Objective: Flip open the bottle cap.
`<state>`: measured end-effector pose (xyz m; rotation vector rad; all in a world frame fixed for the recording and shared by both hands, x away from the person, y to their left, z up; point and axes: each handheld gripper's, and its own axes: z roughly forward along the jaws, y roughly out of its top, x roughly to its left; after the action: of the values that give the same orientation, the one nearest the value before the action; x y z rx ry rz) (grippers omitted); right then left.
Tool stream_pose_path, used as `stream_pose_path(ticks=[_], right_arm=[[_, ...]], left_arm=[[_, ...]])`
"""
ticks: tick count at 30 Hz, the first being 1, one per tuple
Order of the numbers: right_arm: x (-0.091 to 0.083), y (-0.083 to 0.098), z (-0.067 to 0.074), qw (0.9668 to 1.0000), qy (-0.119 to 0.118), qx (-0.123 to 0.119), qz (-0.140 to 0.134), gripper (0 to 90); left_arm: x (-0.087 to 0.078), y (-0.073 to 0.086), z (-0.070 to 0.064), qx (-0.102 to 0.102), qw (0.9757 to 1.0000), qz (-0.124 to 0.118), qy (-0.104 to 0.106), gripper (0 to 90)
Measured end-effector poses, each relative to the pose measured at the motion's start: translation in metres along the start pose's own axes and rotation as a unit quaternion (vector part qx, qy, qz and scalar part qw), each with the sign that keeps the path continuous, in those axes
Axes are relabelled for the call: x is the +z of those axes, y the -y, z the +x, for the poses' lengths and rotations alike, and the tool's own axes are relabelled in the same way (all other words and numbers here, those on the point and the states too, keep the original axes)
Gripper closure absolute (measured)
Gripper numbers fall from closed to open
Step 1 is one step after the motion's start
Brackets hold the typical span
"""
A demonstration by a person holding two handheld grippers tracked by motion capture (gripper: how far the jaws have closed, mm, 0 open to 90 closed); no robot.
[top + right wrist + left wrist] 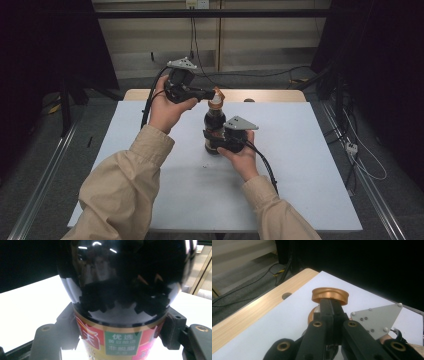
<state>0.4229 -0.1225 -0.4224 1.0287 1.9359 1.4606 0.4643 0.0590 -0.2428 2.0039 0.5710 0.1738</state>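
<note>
The white tabletop [300, 190] is seen in the high view with a wooden strip left bare along its far edge at twelve o'clock. Near its middle a dark sauce bottle [214, 125] is stood upright, with its coloured label turned toward the right claw's camera [122, 340].

The bottle's lower body is clamped from the four o'clock side by the right claw [216, 141], whose black jaws are pressed against the label on either side. The left claw [210, 95] is brought in level from nine o'clock at the top of the bottle, its jaws drawn together; in the left gripper view their tips are seen against the edge of the orange flip cap [330, 295], which is tilted open above the orange neck (whether a thin lip of the cap is pinched between them cannot be told).

Several risks are judged from here. If the cap is pushed or pulled sideways rather than along its hinge, the bottle could be levered over in the lower claw's grip, since it is held low and loaded high. The hinge could be strained or snapped by too hard a tug. With the cap open, sauce could be spilled onto the tabletop by any tilt. The closed tips could also slip off the smooth rim.
</note>
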Motion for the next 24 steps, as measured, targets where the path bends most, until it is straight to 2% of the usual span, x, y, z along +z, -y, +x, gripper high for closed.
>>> stream_pose_path(ticks=[4, 10, 24], right_arm=[[0.0, 0.0, 0.0002, 1.0, 0.0, -0.001, 0.0, 30.5], [0.0001, 0.0001, 0.0004, 1.0, 0.001, -0.001, 0.0, 30.5], [0.0001, 0.0004, 0.0005, 1.0, 0.001, -0.002, -0.001, 30.4]], left_arm=[[0.0007, -0.0004, -0.0002, 0.003, 1.0, 0.006, -0.001, 90.0], [0.0026, -0.0009, -0.0013, -0.001, 1.0, -0.003, -0.001, 90.0], [0.0087, -0.0049, -0.0054, 0.004, 1.0, -0.003, 0.007, 90.0]])
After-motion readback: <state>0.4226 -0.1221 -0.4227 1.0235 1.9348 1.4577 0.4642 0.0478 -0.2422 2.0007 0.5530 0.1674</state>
